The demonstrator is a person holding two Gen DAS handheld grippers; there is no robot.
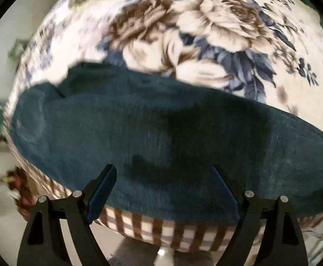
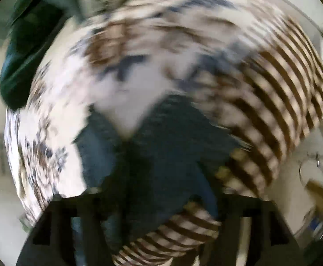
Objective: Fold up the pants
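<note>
teal fleecy pants [image 1: 161, 133] on floral blanket [image 1: 216, 26] | left gripper [image 1: 163, 177] wide | right gripper [image 2: 159, 199] blurred, cannot tell

One pair of dark teal pants [image 1: 161, 133] is lying on one floral blanket [image 1: 205, 26]; two grippers are showing, left [image 1: 163, 190] and right [image 2: 159, 210].

Left gripper [image 1: 163, 177] hangs with its fingers spread wide apart; right gripper [image 2: 159, 199] is smeared with blur, finger gap impossible to read.
</note>
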